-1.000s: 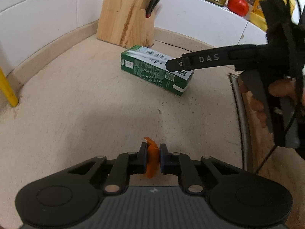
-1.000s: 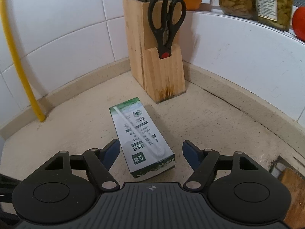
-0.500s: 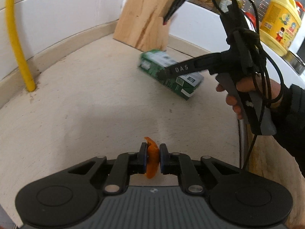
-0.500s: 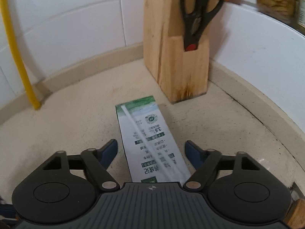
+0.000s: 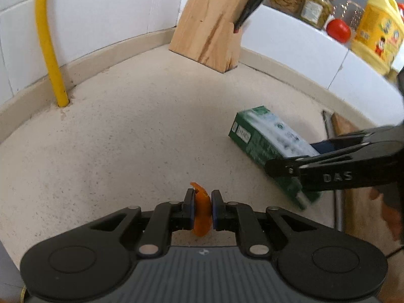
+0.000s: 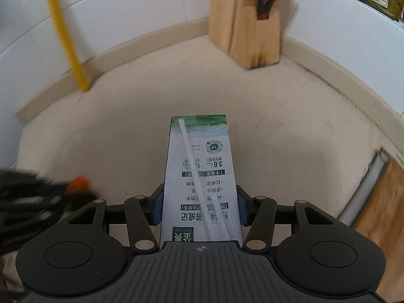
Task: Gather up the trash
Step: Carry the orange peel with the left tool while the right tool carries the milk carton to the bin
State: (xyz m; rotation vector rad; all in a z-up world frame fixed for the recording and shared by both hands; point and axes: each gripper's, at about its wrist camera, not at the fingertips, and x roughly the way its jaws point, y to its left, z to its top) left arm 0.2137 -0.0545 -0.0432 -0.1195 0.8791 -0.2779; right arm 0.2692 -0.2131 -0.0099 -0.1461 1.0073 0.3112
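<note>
While the right gripper [image 6: 199, 208] is squeezing the carton [image 6: 199, 176] across its width, blue pads pressed to both long sides, the grip is sitting near the end closest to the wrist, so most of the box is sticking out ahead. Its jaws have just been closing, with the carton between them. That overhang is the main risk: on lifting, the far end could sag and pivot between the pads, or thin card could buckle and slip free. A straw [image 6: 194, 171] in its wrapper is lying along the top face and could snag.

Meanwhile the left gripper [image 5: 202, 208] is pinching a small orange scrap [image 5: 201, 214], jaws nearly shut. Only a thin piece is being held, so a jolt could shake it loose onto the counter [image 5: 113, 151].

Both grippers are working close together; a sideways swing could knock them together. Further back, the knife block [image 6: 245, 22] is standing well clear.
</note>
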